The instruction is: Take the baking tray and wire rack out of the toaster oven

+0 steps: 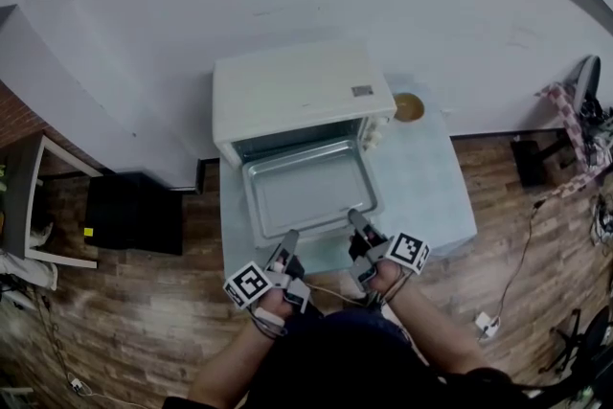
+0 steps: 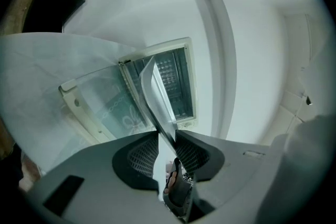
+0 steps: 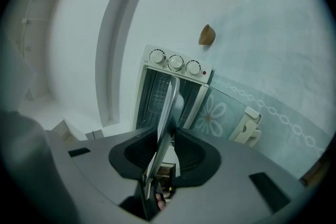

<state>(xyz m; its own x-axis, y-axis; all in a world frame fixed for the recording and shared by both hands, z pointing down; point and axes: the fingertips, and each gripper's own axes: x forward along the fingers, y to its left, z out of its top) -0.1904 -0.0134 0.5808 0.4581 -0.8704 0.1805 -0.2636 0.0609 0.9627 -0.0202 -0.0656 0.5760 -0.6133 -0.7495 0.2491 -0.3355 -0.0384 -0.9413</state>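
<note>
In the head view, the left gripper [image 1: 289,244] and the right gripper [image 1: 355,222] are each clamping a near corner of the baking tray [image 1: 305,189], one per side, probably so that it is staying level while coming out; the tray, a shallow rectangular pan of dull grey metal, is sitting partway out of the white, boxy toaster oven [image 1: 297,91], over its lowered door, on the pale table [image 1: 436,187].

In the left gripper view, the ribbed dark pads are pressing together on the tray's thin rolled rim; the glass door [image 2: 102,107] is showing a printed flower; a grid inside the cavity may be the wire rack [image 2: 167,73], though I cannot be sure.

In the right gripper view, the jaws are likewise pinching the rim edge-on; three round knobs [image 3: 175,63] are lining the oven's front.
</note>
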